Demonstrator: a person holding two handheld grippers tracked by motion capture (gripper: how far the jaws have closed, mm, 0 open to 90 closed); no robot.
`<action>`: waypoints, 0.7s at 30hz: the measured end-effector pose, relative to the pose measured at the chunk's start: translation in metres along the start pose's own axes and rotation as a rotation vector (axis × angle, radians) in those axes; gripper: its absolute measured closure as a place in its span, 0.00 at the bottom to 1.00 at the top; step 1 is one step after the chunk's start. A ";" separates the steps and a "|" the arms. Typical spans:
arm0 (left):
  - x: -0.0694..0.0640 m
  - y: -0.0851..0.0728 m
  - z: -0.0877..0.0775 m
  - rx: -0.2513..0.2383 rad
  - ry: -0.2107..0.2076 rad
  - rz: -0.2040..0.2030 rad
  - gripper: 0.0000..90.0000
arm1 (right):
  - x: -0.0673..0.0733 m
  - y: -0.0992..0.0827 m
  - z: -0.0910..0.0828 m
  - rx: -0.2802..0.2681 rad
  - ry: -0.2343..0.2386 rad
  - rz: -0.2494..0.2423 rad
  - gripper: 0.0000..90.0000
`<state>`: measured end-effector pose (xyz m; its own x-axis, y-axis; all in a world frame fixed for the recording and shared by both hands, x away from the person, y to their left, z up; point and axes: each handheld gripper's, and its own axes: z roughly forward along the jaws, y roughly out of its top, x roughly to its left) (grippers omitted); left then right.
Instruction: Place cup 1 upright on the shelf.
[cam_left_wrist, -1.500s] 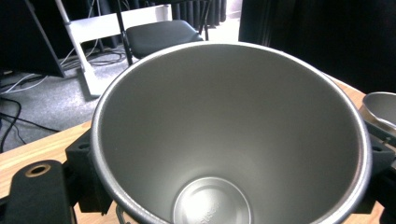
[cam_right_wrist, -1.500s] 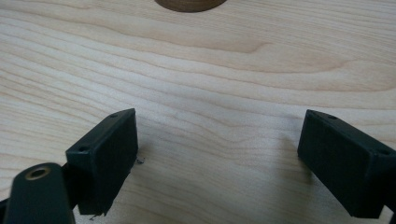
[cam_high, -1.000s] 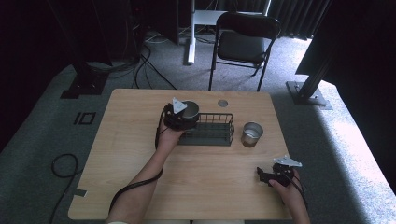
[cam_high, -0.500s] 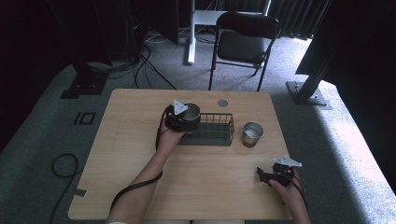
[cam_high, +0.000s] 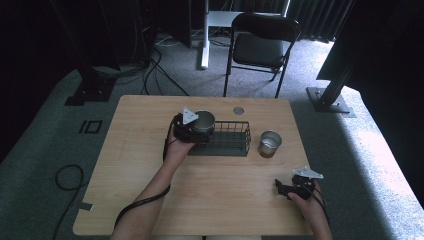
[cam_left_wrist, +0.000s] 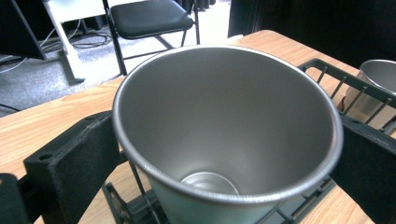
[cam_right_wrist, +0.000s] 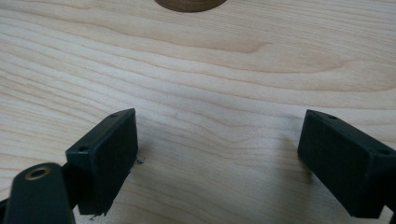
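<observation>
A steel cup (cam_high: 204, 121) stands at the left end of a black wire basket (cam_high: 227, 143) on the wooden table (cam_high: 150, 200). My left gripper (cam_high: 194, 129) has it between its jaws, which have just been opening. In the left gripper view both black jaws lie close along the sides of the cup (cam_left_wrist: 224, 116), whose inside is bare, and basket wires (cam_left_wrist: 327, 70) run beneath it. My right gripper (cam_high: 281, 189) rests near the table's front right corner. Its jaws (cam_right_wrist: 217, 154) stand wide apart over bare wood with nothing between them.
A second steel cup (cam_high: 270, 144) stands just right of the basket and shows at the right edge of the left gripper view (cam_left_wrist: 378, 74). A small round insert (cam_high: 238, 110) sits in the table near its far edge. A black folding chair (cam_high: 260, 47) stands behind the table.
Hardly anything differs: the left hand and the cup stay at the basket's left end, and the right hand has not moved.
</observation>
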<state>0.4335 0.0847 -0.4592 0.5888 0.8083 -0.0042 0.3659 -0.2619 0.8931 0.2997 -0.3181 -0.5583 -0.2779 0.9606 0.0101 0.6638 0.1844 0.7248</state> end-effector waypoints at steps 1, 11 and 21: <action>0.000 0.000 0.000 0.000 0.000 0.000 0.01 | 0.000 0.000 0.000 0.000 0.000 0.000 0.13; -0.001 -0.010 -0.013 -0.003 -0.009 0.009 0.01 | 0.000 0.000 0.000 0.000 0.000 -0.001 0.13; 0.000 -0.015 -0.029 -0.007 -0.012 0.017 0.01 | 0.000 0.000 0.000 0.000 0.000 -0.001 0.13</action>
<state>0.4073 0.1040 -0.4593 0.6035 0.7973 0.0056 0.3511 -0.2720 0.8960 0.2997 -0.3181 -0.5582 -0.2780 0.9605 0.0093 0.6637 0.1851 0.7247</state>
